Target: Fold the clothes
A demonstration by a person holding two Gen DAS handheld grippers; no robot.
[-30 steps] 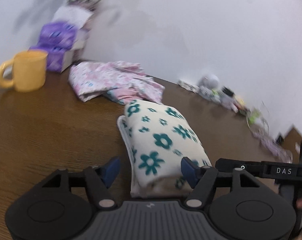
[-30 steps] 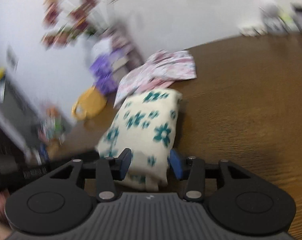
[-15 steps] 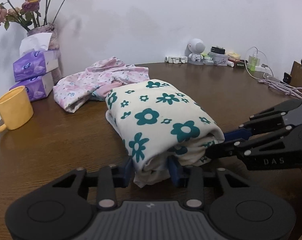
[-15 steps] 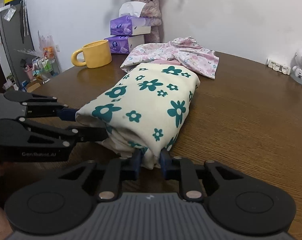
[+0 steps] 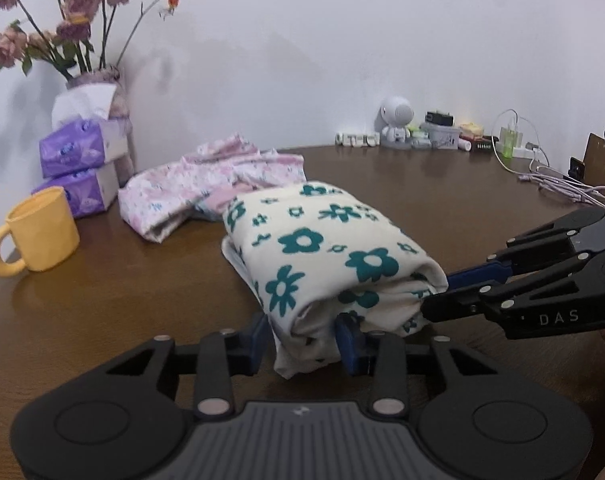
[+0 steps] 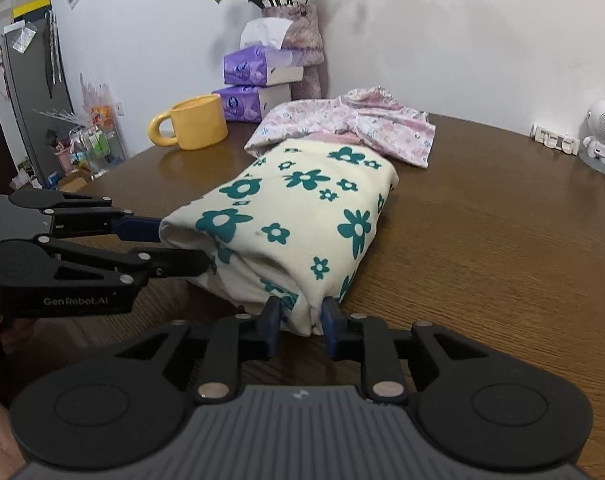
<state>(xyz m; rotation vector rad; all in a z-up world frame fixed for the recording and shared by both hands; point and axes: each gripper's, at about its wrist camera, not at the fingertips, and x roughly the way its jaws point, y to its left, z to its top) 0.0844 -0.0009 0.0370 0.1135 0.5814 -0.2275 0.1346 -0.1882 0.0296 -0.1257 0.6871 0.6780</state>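
One folded garment point(image 5: 326, 252) on the counter point(image 5: 102, 304), near corners pinched by left gripper point(image 5: 302, 338) and right gripper point(image 6: 300, 320), apparently firmly; one mug point(image 5: 38, 234), two tissue boxes point(image 5: 76, 150) behind.

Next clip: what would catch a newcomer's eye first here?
The folded cream garment with teal flowers lies mid-table, its near end pinched by the left gripper and right gripper. Behind it lies a rumpled pink floral garment, with a yellow mug at the table's left edge.

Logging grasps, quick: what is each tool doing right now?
Left tool: closed on the floral cloth.
Right tool: closed on the same cloth.
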